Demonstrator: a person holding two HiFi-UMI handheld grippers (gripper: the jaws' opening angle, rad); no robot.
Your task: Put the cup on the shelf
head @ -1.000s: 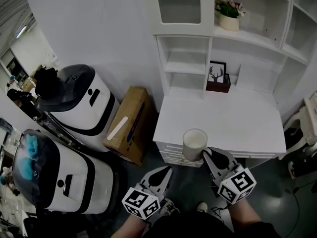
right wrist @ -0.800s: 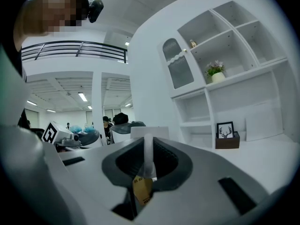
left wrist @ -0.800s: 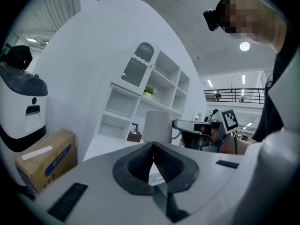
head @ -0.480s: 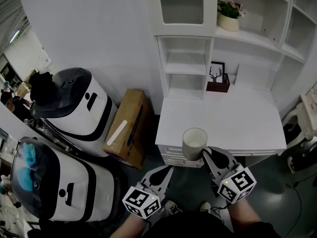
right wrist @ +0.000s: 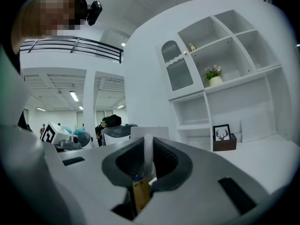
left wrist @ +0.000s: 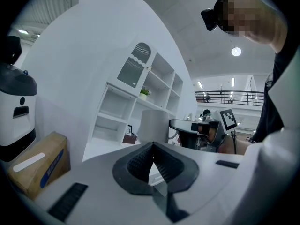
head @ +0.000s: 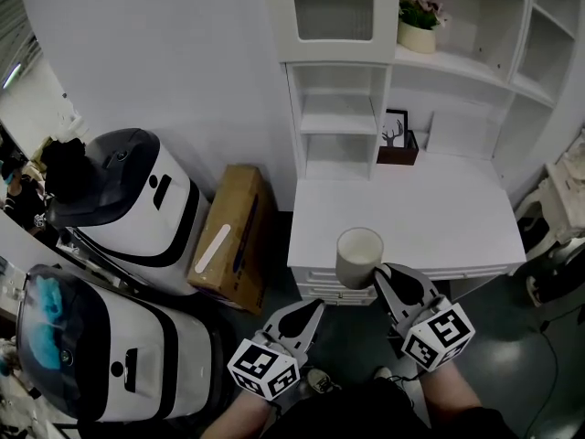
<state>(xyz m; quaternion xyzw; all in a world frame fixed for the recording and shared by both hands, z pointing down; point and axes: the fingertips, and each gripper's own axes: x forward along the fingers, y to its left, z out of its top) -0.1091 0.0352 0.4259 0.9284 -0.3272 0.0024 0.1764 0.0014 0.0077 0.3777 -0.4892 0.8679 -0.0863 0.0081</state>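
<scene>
Nearby, cup (head: 359, 256) in right gripper (head: 388, 280), seemingly over desk (head: 448, 222) edge; shelf (head: 338, 123), picture (head: 395, 132) behind.

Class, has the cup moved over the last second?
No: the cup, held by the right gripper, remains over the front edge of the white desk.

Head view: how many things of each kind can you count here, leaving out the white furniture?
Cup: 1
Claws: 2, left claw and right claw
White machines: 2
Box: 1
Plant: 1
Picture: 1
Total: 8
</scene>
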